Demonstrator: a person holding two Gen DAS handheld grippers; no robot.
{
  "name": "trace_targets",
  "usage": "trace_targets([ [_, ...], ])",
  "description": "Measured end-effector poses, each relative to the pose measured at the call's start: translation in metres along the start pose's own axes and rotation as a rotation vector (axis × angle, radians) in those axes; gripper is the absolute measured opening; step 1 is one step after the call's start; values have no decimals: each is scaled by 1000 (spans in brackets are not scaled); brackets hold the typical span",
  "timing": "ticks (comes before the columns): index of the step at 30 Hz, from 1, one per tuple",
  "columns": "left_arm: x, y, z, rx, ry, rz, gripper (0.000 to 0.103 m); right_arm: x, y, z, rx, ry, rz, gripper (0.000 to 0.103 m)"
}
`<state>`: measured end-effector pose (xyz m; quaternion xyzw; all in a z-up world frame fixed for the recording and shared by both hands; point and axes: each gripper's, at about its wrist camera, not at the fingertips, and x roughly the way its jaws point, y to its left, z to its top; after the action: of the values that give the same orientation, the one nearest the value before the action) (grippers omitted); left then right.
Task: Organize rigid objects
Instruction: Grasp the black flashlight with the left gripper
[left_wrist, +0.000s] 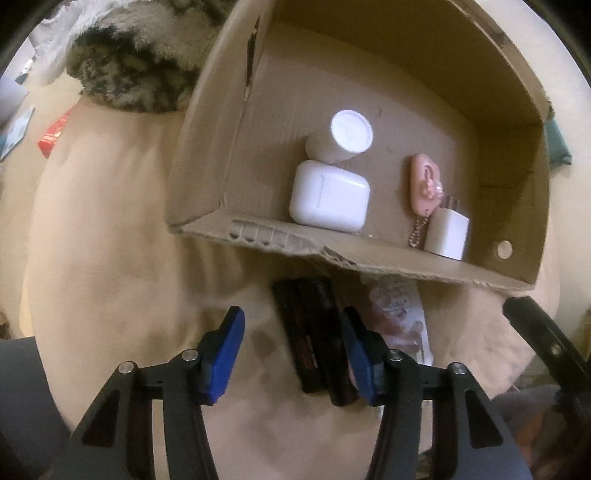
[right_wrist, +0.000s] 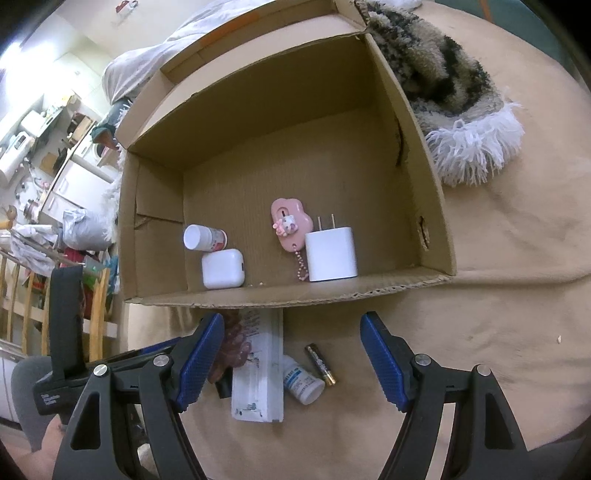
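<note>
In the left wrist view we see our left tool (left_wrist: 293, 349) pointing steeply down, its blue pads apart, with a black oblong object (left_wrist: 314, 339) between them; it is blurred, and we cannot tell whether the right pad touches it, while the left pad stands clear. Its long axis runs from 11 to 5 o'clock on the beige cover (left_wrist: 110, 221). Just right of it a white flat box (left_wrist: 400, 317) is half hidden under the edge of the cardboard box (left_wrist: 207, 147). Inside that box, left to right, lie a white-capped bottle (left_wrist: 343, 134) on its side with its cap toward us, a white earbud case (left_wrist: 328, 197), a pink charm (left_wrist: 424, 182) with a bead chain, and a white charger (left_wrist: 447, 234), prongs toward 12 o'clock. In the right wrist view our right tool (right_wrist: 291, 356) stands wide and empty above the flat box (right_wrist: 260, 369), a small white bottle (right_wrist: 303, 384) and a battery (right_wrist: 320, 363) lying 11 to 5 o'clock. A fluffy rug (right_wrist: 454, 92) lies at 2 o'clock.
</note>
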<state>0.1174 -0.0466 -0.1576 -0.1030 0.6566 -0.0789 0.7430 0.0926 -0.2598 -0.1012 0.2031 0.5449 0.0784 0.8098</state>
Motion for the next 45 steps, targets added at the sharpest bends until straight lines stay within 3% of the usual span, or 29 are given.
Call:
trace_targets([
  [5, 27, -2, 1, -16, 93, -44, 41, 3, 0, 1, -4, 12, -1, 80],
  [8, 21, -13, 1, 46, 57, -14, 18, 6, 1, 1, -4, 17, -4, 80],
  [10, 19, -16, 1, 76, 67, -9, 17, 7, 1, 2, -7, 16, -12, 80],
  [19, 2, 2, 1, 14, 115, -41, 17, 11, -3, 4, 8, 26, -16, 80],
  [31, 8, 16, -8, -21, 151, 20, 18, 15, -2, 1, -2, 41, -26, 80],
  [37, 9, 24, -18, -73, 188, -14, 18, 15, -1, 1, -6, 44, -28, 80],
  [42, -6, 24, -9, -24, 94, 131, 17, 16, -1, -1, -15, 54, -16, 80],
  [45, 3, 23, -8, -36, 124, 142, 18, 22, 7, -2, -45, 83, 3, 80],
])
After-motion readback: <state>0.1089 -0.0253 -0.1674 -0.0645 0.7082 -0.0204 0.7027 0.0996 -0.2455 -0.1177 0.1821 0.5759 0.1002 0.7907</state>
